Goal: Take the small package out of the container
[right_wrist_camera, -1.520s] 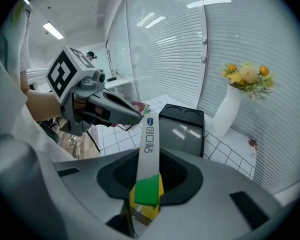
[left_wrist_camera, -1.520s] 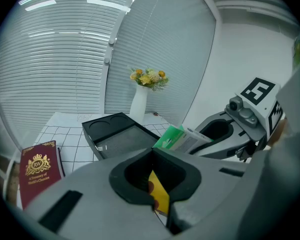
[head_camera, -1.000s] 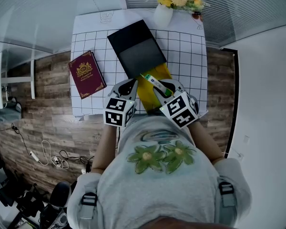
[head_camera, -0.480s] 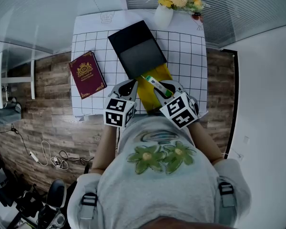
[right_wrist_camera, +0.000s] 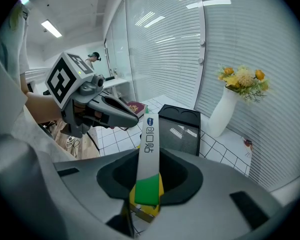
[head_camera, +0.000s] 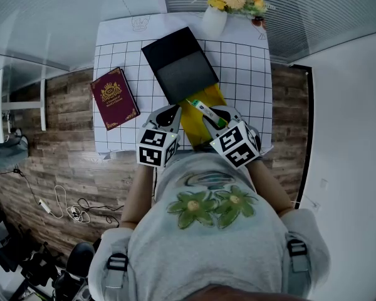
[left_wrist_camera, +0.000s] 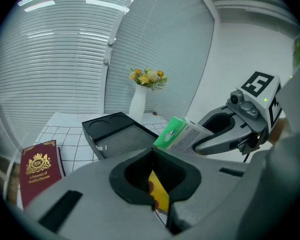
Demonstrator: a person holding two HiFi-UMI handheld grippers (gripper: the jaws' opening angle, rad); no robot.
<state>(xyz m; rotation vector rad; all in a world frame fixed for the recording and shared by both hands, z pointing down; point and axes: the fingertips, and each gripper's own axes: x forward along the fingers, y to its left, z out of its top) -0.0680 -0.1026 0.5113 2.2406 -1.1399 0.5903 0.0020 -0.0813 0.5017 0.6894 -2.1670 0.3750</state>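
The small package (head_camera: 206,112), green and white, was clamped tilted in the right gripper (head_camera: 211,119), right over the yellow container (head_camera: 189,123). The left gripper (head_camera: 175,113) was closed on the container's edge. Behind them an open black box (head_camera: 178,61) lay on the gridded table (head_camera: 113,42). A red book (head_camera: 114,97) lay to its left, and a vase (head_camera: 214,19) of flowers stood at the far edge.

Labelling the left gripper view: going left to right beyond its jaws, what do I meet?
Red book → black tray → small package → right gripper, clamped on that package.
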